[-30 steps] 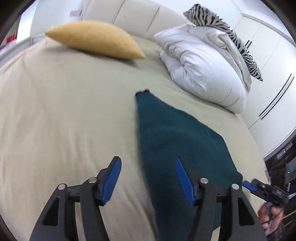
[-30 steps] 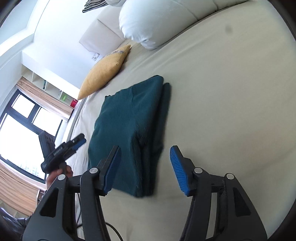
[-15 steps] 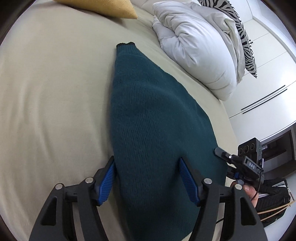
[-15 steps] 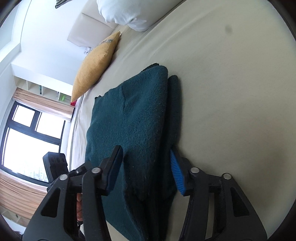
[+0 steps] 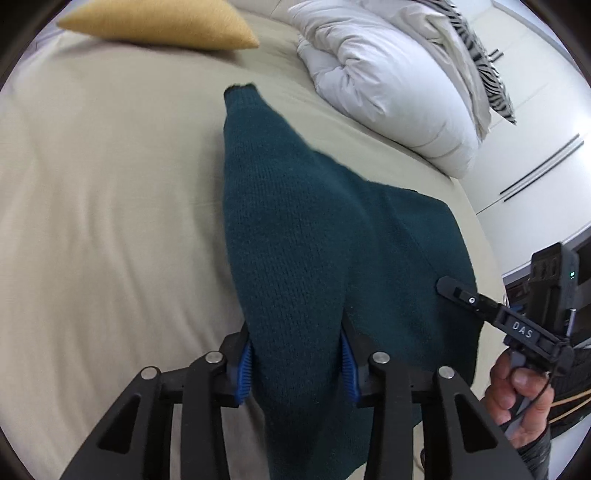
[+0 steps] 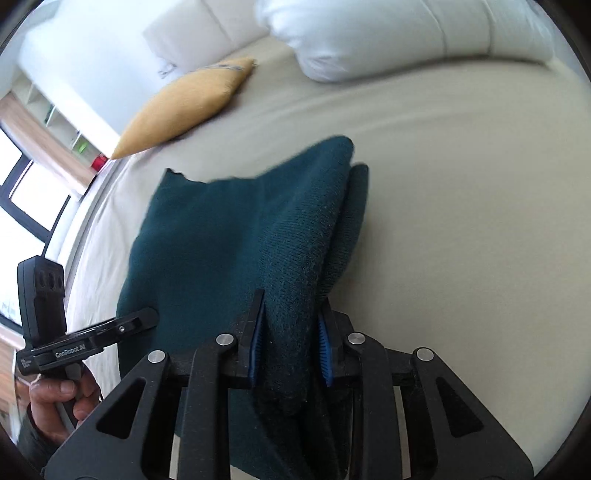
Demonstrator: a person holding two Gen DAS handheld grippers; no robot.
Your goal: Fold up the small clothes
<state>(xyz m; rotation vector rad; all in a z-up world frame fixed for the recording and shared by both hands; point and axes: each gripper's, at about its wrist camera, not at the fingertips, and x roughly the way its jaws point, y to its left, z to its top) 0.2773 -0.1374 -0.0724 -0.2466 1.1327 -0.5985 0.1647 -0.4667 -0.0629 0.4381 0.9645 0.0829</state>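
The letters "DAS" stand in white on the side of the right claw (image 5: 447,288) as it shows at the edge of the left wrist view, and "GenRobot.AI" can be read on the body of the left claw (image 6: 147,317) in the right wrist view; a smaller line of print beside that name is too fine to make out.

The dark green knitted garment (image 5: 306,236) lies folded on the beige bed (image 5: 110,206), its near edge lifted. The left claw (image 5: 297,365) is closing, with a thick fold of the knit between its blue pads, which press on it at both sides. The right claw (image 6: 291,347) is closing as well and pinches a layered fold of the garment (image 6: 229,236).

A hand (image 5: 517,391) grips the right handle; its wrist is cut off by the frame. The other hand (image 6: 59,402) is partly lost at the dark rim. Further up the bed lie a yellow cushion (image 5: 159,22) and a white duvet (image 5: 384,74), with a zebra-striped cloth (image 5: 480,59) blurred behind.
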